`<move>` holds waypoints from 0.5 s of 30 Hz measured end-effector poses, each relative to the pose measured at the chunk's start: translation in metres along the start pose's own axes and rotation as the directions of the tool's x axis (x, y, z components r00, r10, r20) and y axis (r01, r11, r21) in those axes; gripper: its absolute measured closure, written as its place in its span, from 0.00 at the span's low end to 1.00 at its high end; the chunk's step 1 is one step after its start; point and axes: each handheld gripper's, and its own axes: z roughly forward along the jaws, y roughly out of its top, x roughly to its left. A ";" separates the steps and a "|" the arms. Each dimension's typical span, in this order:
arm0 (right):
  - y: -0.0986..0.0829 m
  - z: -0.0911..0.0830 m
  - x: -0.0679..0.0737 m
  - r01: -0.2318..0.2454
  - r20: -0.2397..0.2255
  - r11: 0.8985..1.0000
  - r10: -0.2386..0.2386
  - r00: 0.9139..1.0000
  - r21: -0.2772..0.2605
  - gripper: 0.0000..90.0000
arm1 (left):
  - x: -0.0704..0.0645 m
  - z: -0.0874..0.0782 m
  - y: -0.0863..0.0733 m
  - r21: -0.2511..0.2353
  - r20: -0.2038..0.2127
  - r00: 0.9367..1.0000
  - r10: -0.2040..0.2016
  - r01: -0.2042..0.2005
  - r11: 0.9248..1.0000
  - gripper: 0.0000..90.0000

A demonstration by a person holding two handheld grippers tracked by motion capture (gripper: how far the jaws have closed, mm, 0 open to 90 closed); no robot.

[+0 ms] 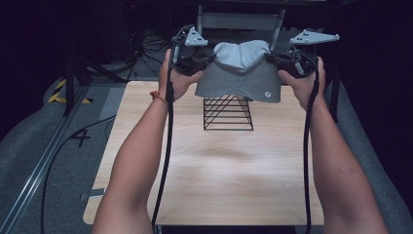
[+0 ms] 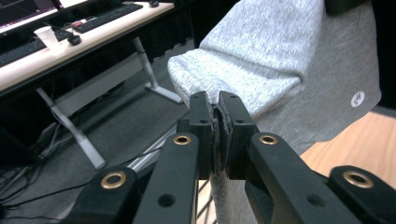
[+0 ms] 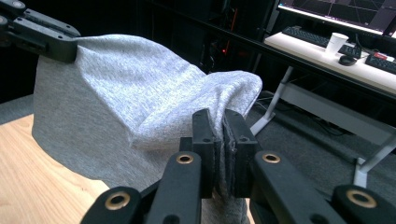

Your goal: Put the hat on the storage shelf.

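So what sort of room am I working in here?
Likely a lab or office workspace: a desk with keyboards, a monitor and a paper cup stands behind the wooden table, with cables on the floor.

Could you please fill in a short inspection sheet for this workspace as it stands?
Surface: light wooden table, bare in front.
Job's things: grey garment held up, spread above the black wire rack.
Clutter: nothing seen.
Grippers: left tool and right tool each shut on a garment edge.
Cables: a black cable trails along each forearm.
Surroundings: dark room; desk with keyboards and a paper cup behind.
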 end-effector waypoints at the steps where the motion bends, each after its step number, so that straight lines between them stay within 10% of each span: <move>1: 0.000 0.002 -0.001 -0.001 0.002 1.000 0.001 1.000 0.002 0.94 | 0.002 0.001 0.000 0.005 0.000 1.000 -0.004 0.004 1.000 0.94; 15: -0.004 0.027 -0.015 -0.016 0.019 1.000 0.015 1.000 0.022 0.94 | 0.012 0.025 -0.004 0.027 -0.015 0.999 -0.033 0.033 0.999 0.94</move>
